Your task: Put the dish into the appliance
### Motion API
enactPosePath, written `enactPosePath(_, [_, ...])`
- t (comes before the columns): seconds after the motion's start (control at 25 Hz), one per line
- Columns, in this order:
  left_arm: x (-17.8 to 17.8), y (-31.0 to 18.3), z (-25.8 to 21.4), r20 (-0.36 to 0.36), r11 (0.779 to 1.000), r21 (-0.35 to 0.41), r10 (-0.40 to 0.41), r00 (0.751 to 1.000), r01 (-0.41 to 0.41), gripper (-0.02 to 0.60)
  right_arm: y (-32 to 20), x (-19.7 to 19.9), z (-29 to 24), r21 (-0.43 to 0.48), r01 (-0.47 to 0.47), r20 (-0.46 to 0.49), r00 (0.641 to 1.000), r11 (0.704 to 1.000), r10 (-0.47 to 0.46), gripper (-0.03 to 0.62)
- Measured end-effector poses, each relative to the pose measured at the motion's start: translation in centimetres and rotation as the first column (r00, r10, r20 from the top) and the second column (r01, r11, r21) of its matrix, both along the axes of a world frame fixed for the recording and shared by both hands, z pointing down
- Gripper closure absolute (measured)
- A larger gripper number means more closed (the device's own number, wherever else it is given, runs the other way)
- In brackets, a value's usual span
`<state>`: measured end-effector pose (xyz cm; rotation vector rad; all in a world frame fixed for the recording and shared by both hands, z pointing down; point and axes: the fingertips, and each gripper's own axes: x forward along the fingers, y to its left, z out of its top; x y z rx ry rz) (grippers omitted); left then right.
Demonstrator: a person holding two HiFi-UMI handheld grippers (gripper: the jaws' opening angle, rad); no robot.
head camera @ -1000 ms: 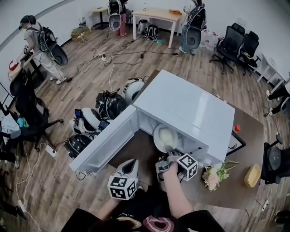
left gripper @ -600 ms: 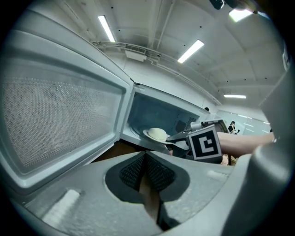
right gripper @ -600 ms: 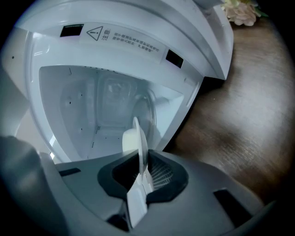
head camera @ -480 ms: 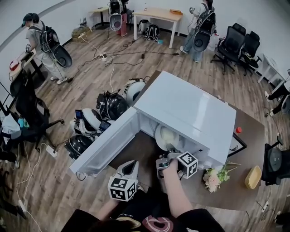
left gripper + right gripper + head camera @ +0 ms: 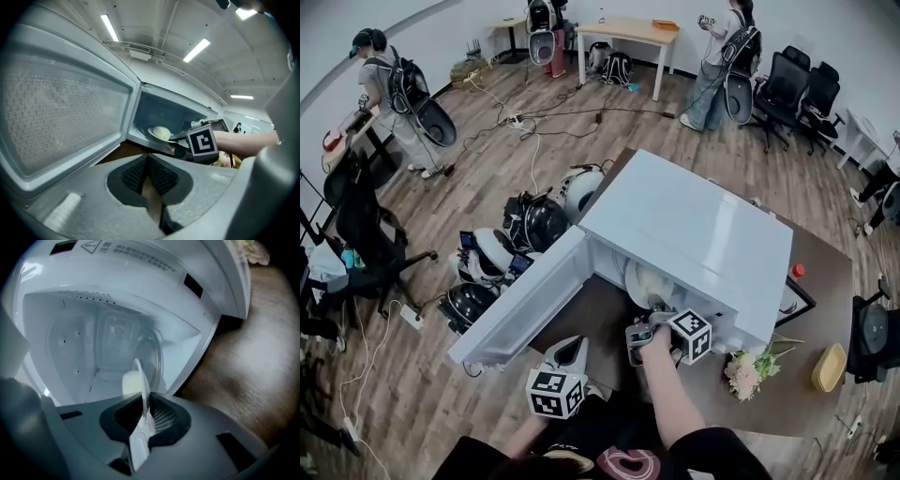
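Observation:
A white microwave (image 5: 694,230) stands on the brown table with its door (image 5: 520,300) swung open to the left. The dish (image 5: 645,281), a white plate with a pale mound on it, is inside the mouth of the cavity. My right gripper (image 5: 654,309) is shut on its near rim, and in the right gripper view the rim (image 5: 139,376) stands on edge between the pads (image 5: 157,416), with the cavity (image 5: 89,343) behind. My left gripper (image 5: 572,345) hangs shut and empty before the door. In the left gripper view the dish (image 5: 161,132) shows past the door (image 5: 61,103).
Right of the microwave on the table lie a bunch of flowers (image 5: 745,366), a yellow bowl (image 5: 827,366), a small red thing (image 5: 798,270) and a black frame (image 5: 795,302). Helmets and packs (image 5: 530,220) lie on the floor at the left. People stand at the back.
The dish and my right gripper have moved a little deeper into the microwave. My left gripper has stayed put. People at the back have walked to the right.

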<state>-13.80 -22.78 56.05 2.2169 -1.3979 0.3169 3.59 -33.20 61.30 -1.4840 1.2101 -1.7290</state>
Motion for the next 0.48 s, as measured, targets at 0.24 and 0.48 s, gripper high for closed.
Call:
enactPosePath(0.24, [-0.1, -0.3, 0.0, 0.003, 1.000, 0.001, -0.007, 1.000, 0.007, 0.574, -1.0, 0.2, 0.0, 0.016, -0.015, -0.001, 1.000, 1.000, 0.015, 0.548])
enactPosePath(0.48, [-0.1, -0.3, 0.4, 0.008, 1.000, -0.011, -0.018, 1.000, 0.018, 0.574, -2.0, 0.8, 0.3, 0.035, -0.002, -0.032, 0.999, 0.999, 0.003, 0.548])
